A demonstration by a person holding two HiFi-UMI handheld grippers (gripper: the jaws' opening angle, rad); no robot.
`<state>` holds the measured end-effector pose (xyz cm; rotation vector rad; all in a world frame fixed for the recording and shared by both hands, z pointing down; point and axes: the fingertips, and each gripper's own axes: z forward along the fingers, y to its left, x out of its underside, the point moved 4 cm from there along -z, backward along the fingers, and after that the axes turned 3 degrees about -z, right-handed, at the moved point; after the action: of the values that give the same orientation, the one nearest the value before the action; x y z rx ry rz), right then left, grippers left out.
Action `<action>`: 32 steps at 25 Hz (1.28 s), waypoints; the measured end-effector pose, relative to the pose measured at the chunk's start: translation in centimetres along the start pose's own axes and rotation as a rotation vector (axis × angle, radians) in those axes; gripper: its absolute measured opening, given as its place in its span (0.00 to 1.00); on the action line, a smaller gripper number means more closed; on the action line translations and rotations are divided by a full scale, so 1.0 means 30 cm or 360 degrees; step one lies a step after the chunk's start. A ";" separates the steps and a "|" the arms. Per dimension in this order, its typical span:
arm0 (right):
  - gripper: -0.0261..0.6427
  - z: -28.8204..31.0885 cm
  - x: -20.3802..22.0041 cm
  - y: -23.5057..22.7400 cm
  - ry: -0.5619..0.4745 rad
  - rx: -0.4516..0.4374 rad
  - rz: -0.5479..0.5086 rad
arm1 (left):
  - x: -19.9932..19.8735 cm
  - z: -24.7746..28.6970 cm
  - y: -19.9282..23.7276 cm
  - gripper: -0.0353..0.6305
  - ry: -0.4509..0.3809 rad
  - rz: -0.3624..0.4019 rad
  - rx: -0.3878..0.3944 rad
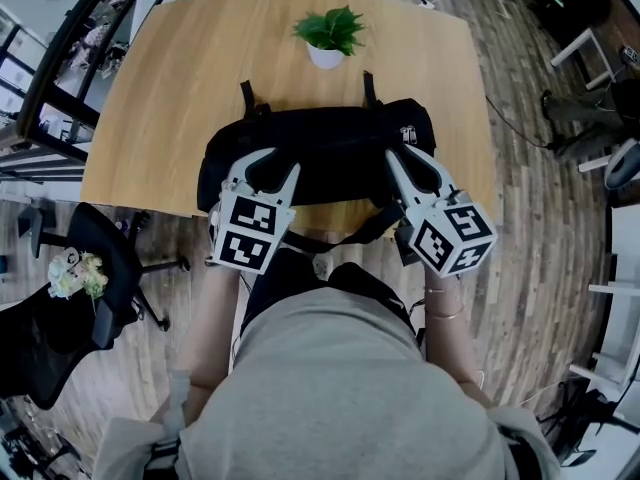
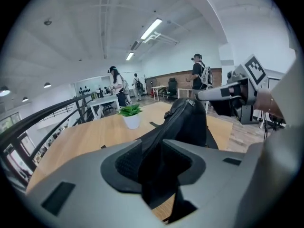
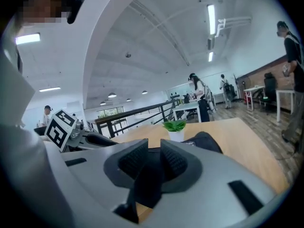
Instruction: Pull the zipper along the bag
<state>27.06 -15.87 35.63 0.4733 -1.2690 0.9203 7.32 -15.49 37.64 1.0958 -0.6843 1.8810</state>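
Black bag point(image 1: 320, 153) lies on counter point(image 1: 180, 78), near edge. Left hand-held gripper point(image 1: 280, 165) and right hand-held gripper point(image 1: 403, 158) both released, fabric loose between jaws. Looks soft, floppy; best pinch zipper pull point(image 1: 408, 133), brace fabric.

The bag point(image 1: 330, 153) is matt black cloth, and its zip pull point(image 1: 408, 134) looks like pale metal. The surface point(image 1: 180, 78) is light wood, smooth with a low sheen. The left tongs point(image 1: 282, 160) and right tongs point(image 1: 398, 151) are matt grey plastic with black, finely ribbed pads point(image 2: 127, 163). The pot point(image 1: 326, 56) is smooth and white. The floor point(image 1: 540, 198) is grained planks.
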 end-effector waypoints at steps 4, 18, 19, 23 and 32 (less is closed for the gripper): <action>0.15 0.030 0.000 0.055 0.0014 -0.0097 -0.0053 | -0.020 -0.036 0.004 0.24 -0.0106 -0.0189 -0.0010; 0.05 0.059 0.039 0.252 0.0123 -0.0318 -0.0059 | -0.018 -0.094 -0.087 0.12 -0.0231 -0.0464 0.0220; 0.05 0.057 0.039 0.257 0.0121 -0.0316 -0.0055 | -0.014 -0.097 -0.091 0.12 -0.0223 -0.0467 0.0226; 0.05 0.044 0.039 0.274 0.0098 -0.0296 -0.0060 | 0.024 -0.099 -0.109 0.11 -0.0118 -0.0487 0.0215; 0.05 0.051 0.071 0.310 0.0156 -0.0332 -0.0087 | 0.044 -0.099 -0.114 0.09 -0.0060 -0.0552 0.0198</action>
<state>18.76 -10.99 36.42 0.2938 -1.2411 0.7471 8.65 -10.96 37.55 1.2442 -0.3714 1.6237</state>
